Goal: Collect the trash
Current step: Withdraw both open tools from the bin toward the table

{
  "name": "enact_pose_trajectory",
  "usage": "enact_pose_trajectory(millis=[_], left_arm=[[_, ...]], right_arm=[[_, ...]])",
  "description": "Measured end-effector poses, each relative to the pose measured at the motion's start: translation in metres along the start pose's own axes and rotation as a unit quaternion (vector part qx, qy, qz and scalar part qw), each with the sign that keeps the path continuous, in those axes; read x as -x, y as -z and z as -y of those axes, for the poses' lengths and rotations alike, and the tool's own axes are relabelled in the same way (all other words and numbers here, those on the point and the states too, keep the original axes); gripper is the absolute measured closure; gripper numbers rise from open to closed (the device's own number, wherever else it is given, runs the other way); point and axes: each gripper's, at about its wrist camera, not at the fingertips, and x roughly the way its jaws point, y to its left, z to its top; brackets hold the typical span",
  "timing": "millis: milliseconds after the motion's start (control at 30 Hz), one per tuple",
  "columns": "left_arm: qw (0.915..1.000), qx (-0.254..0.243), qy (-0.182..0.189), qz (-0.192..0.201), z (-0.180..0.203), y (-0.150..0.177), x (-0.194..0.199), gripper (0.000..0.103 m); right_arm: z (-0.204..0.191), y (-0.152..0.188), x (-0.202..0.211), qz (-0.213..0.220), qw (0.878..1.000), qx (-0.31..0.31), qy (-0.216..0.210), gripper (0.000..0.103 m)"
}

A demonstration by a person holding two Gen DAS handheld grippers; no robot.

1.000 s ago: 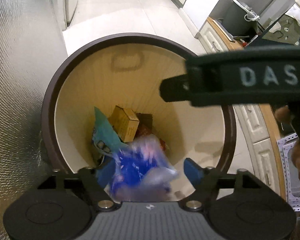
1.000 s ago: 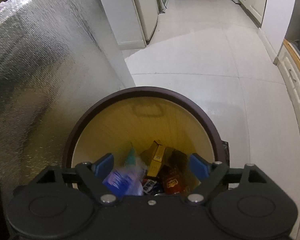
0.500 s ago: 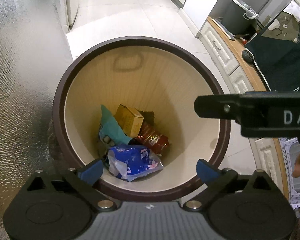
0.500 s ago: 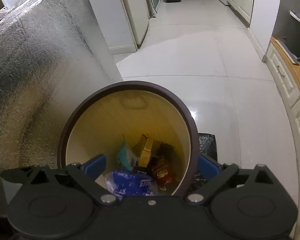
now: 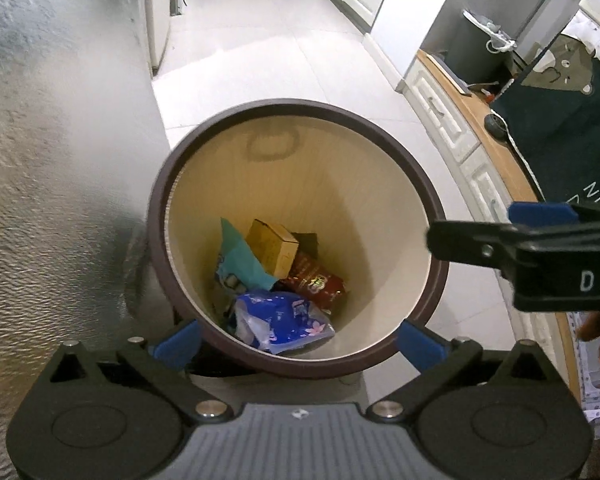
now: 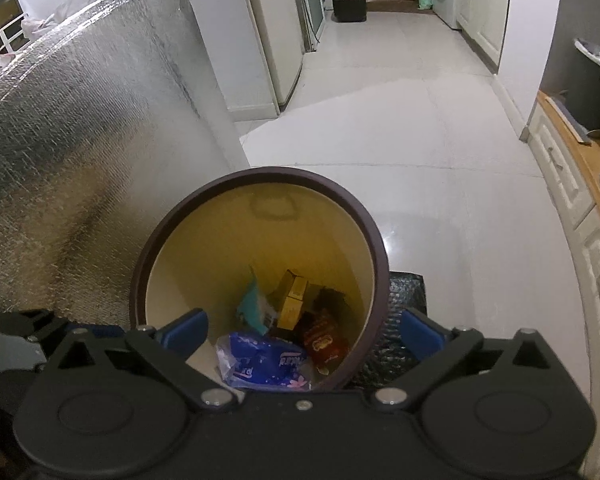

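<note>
Here, both tools just spread wide, empty, above the bin (image 5: pixel 432 196); black bag (image 6: pixel 404 292) only in the right view.

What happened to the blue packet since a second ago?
The crinkly blue plastic packet was let go: it dropped from the left gripper to the bottom of the round brown-rimmed bin. Both grippers' fingers have just been opening, with nothing between them. The yellow box stayed put.
</note>
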Motion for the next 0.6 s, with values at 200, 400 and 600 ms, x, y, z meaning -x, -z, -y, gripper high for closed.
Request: enact_pose_trajectory(millis=[200,400,600], left_arm=[[0.9998,0.000,-0.010,0.016,0.000,0.005,0.017,0.000],[0.9993,0.005,-0.017,0.033,-0.002,0.008,0.034,0.000],[0.9982,-0.004,-0.016,0.058,0.004,0.011,0.057,0.000]], right_arm=[[0.003,0.010,0.018,0.010,1.000,0.003,0.014,0.000],[0.008,0.021,0.039,0.023,0.999,0.002,0.025,0.000],[0.014,0.034,0.059,0.038,0.999,-0.001,0.033,0.000]])
